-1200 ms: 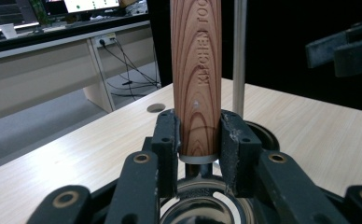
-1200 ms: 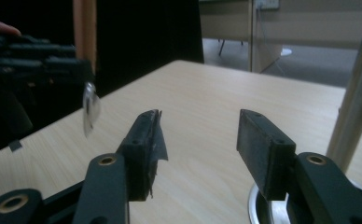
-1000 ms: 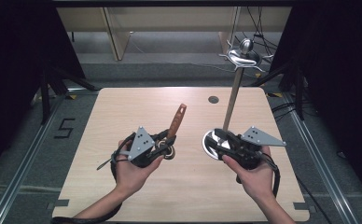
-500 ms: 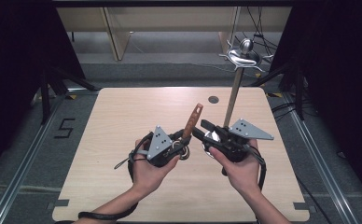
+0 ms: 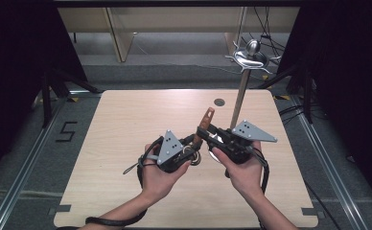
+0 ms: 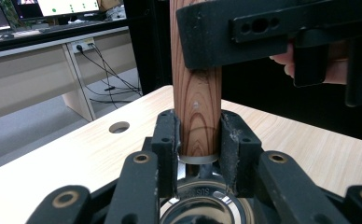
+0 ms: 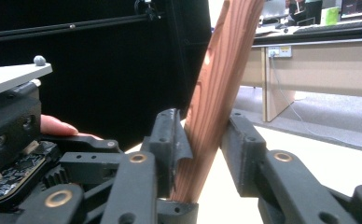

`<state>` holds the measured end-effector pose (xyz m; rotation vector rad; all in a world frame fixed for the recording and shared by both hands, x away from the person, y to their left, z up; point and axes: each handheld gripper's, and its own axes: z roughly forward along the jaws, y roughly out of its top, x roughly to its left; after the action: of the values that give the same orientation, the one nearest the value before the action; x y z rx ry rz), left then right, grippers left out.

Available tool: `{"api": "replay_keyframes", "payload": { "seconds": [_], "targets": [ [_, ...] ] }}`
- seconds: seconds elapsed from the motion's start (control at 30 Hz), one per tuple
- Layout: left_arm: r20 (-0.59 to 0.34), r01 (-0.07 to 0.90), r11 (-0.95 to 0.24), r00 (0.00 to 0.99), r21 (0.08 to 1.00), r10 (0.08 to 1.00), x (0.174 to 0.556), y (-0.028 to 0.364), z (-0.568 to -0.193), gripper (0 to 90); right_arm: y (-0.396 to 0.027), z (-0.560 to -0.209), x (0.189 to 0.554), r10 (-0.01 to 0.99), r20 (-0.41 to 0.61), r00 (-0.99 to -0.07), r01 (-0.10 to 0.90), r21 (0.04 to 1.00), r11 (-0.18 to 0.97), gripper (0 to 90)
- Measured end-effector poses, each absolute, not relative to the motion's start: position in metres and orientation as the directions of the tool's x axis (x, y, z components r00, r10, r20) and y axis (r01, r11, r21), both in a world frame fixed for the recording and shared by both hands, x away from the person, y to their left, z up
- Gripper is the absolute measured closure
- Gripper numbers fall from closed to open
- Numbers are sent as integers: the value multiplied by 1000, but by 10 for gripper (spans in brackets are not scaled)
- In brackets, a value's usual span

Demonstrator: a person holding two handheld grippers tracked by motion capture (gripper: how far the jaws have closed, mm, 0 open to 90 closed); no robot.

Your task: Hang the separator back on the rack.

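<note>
A utensil with a wooden handle [image 5: 205, 120] and a shiny metal head [image 6: 198, 211] is held up over the middle of the table. My left gripper [image 5: 192, 145] is shut on the handle's low end, just above the metal collar, and its pads [image 6: 166, 140] flank the wood [image 6: 195, 93]. My right gripper [image 5: 207, 132] comes in from the right a little higher up. Its jaws have just been closing, and its pads [image 7: 172, 135] now press on the tilted handle [image 7: 216, 88]. The right gripper's black body [image 6: 263, 28] crosses the top of the left gripper view.
A metal stand [image 5: 240, 93] with a hooked top rises behind the right hand, its base hidden by that gripper. A small round hole [image 5: 219, 102] lies in the wooden table [image 5: 126, 124] at the far side. Desks and cables stand beyond.
Both hands have come together at the table's middle. The right gripper left the foot of the stand, moved left to the wooden handle and closed on it. The left gripper carried the utensil rightward.
</note>
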<state>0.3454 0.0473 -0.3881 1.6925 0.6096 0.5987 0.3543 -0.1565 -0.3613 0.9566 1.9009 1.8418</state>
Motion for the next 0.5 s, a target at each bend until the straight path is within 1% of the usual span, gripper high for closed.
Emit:
{"api": "replay_keyframes", "payload": {
  "seconds": [0.1, 0.13, 0.2, 0.27, 0.4, 0.43, 0.47, 0.5],
  "targets": [
    [66, 85, -185, 731, 979, 680, 346, 47, -388, 689, -157, -363, 357, 650, 209, -731, 228, 972, -56, 702],
    [63, 87, -184, 730, 979, 680, 346, 47, -389, 688, -156, -362, 355, 652, 223, -725, 245, 968, -58, 715],
    [60, 91, -183, 730, 979, 681, 346, 46, -389, 688, -157, -362, 357, 645, 198, -738, 227, 973, -39, 729],
    [49, 99, -178, 732, 979, 679, 347, 45, -390, 686, -156, -362, 356, 636, 207, -744, 242, 970, -33, 736],
    [48, 91, -173, 743, 981, 667, 347, 46, -389, 678, -158, -361, 357, 626, 199, -754, 233, 972, -28, 738],
    [48, 96, -179, 747, 979, 663, 347, 46, -388, 659, -159, -360, 356, 628, 201, -751, 239, 971, -25, 737],
    [40, 105, -178, 750, 978, 660, 347, 47, -387, 585, -161, -359, 357, 636, 163, -755, 210, 978, -2, 738],
    [41, 107, -185, 753, 977, 657, 348, 49, -386, 585, -161, -359, 357, 636, 163, -755, 210, 978, -2, 738]
  ]
}}
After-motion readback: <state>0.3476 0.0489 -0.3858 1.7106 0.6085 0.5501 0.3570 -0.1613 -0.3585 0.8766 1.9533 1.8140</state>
